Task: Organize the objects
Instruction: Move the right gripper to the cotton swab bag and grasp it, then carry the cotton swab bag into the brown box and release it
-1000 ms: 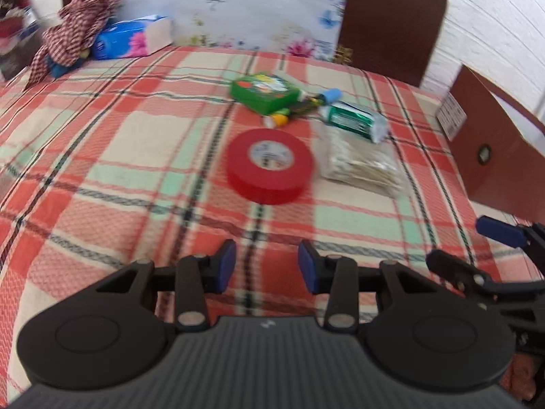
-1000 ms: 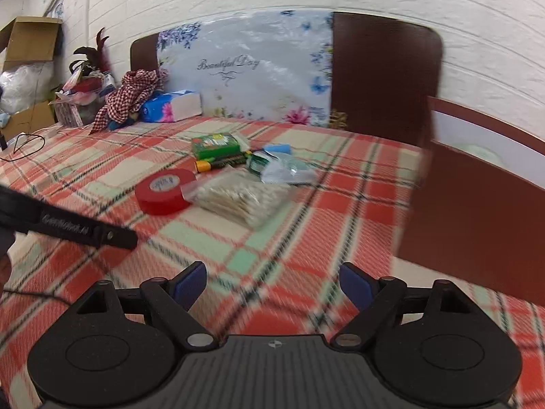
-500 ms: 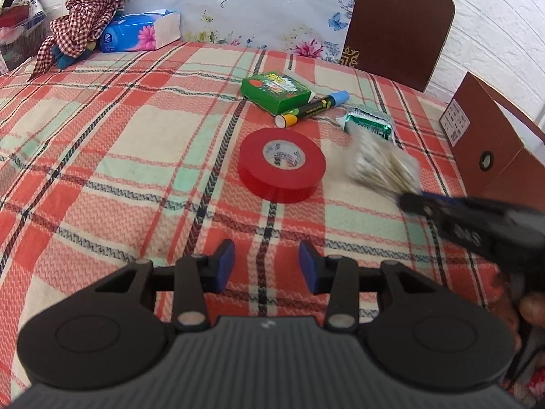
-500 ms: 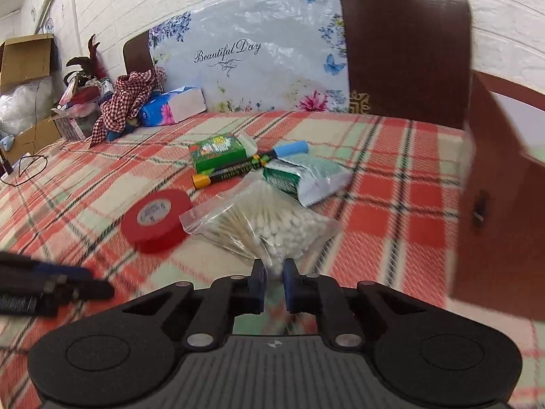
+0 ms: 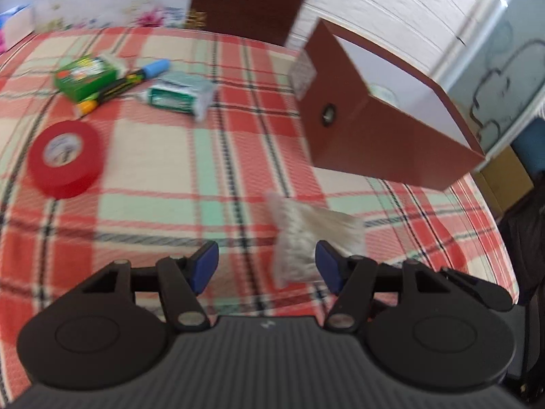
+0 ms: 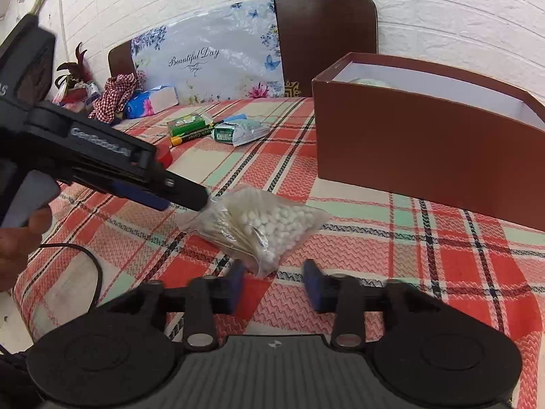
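On my left wrist view the bag of cotton swabs (image 5: 315, 235) is smeared by motion, its contents unreadable. The brown box (image 6: 429, 143) runs off the right edge on my right view, its inside mostly hidden. The red tape roll (image 6: 166, 155) sits largely behind the left gripper (image 6: 204, 201).

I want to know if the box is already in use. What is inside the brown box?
Inside the brown box, the white inner walls and the top of a pale round object are visible. The front wall covers the bottom, so anything lying lower is hidden.
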Action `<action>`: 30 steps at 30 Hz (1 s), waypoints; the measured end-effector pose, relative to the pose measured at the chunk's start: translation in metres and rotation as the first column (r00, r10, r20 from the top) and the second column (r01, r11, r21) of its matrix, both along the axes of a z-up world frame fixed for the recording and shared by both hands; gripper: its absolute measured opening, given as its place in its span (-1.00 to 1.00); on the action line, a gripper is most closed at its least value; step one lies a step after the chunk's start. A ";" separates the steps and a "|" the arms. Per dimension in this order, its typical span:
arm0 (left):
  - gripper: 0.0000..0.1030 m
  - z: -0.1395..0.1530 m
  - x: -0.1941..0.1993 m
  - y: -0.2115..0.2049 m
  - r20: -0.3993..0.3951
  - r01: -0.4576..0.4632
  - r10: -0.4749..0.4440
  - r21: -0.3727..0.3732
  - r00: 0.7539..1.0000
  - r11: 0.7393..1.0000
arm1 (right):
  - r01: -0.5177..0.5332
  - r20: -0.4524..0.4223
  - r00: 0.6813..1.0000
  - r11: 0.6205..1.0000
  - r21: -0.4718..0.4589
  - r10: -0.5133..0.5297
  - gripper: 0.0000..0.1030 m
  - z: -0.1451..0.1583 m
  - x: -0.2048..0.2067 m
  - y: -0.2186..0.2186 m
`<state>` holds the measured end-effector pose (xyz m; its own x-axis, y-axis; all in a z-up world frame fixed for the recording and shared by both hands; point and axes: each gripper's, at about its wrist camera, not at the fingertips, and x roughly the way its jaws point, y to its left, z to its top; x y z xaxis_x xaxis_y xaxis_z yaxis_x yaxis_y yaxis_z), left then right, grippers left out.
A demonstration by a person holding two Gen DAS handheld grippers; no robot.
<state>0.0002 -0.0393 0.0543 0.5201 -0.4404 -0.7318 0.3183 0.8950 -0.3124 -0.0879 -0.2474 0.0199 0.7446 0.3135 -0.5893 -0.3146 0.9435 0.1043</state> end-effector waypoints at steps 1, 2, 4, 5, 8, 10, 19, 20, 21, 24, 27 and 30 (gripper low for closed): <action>0.25 0.000 0.002 -0.009 0.000 0.012 -0.012 0.019 1.000 1.000 | -0.002 0.000 1.000 1.000 -0.004 0.002 -0.07 -0.001 0.002 0.001; 0.23 -0.001 0.003 -0.016 -0.008 0.020 -0.020 0.038 1.000 0.999 | -0.005 -0.002 1.000 1.000 -0.010 0.005 -0.04 -0.002 0.004 0.003; 0.20 -0.009 0.008 -0.024 -0.045 0.025 -0.022 0.065 0.999 0.998 | -0.014 0.000 1.000 1.000 -0.019 0.014 0.03 -0.003 0.009 0.007; 0.20 -0.012 0.009 -0.025 -0.055 0.024 -0.021 0.057 0.998 0.998 | -0.018 -0.001 1.000 1.000 -0.024 0.018 0.06 -0.003 0.011 0.009; -0.30 -0.015 0.008 -0.030 -0.045 0.044 -0.041 0.064 0.998 0.997 | -0.028 0.009 1.000 0.999 -0.037 0.028 0.02 -0.006 0.017 0.014; -0.62 -0.016 0.007 -0.035 -0.048 0.058 -0.053 0.098 0.997 0.993 | -0.033 0.024 0.999 0.999 -0.043 0.034 -0.49 -0.006 0.017 0.016; -0.77 0.038 -0.009 -0.068 0.056 0.166 -0.171 0.076 0.984 0.983 | 0.098 0.280 0.955 0.995 -0.008 -0.092 -0.72 0.024 -0.016 -0.019; -0.77 0.047 -0.011 -0.075 0.080 0.182 -0.188 0.072 0.979 0.981 | 0.119 0.325 0.939 0.993 -0.009 -0.110 -0.72 0.029 -0.020 -0.024; -0.77 0.057 -0.012 -0.083 0.109 0.200 -0.207 0.070 0.972 0.977 | 0.143 0.367 0.921 0.990 -0.006 -0.131 -0.72 0.034 -0.024 -0.029; -0.77 0.081 -0.010 -0.110 0.195 0.251 -0.263 0.086 0.945 0.964 | 0.221 0.466 0.861 0.975 0.020 -0.204 -0.72 0.046 -0.027 -0.046; -0.77 0.093 0.004 -0.144 0.250 0.284 -0.308 0.127 0.918 0.950 | 0.292 0.513 0.815 0.956 0.037 -0.269 -0.72 0.051 -0.015 -0.063; -0.76 0.091 0.025 -0.176 0.271 0.296 -0.332 0.165 0.904 0.941 | 0.341 0.523 0.792 0.939 0.046 -0.314 -0.72 0.050 0.009 -0.081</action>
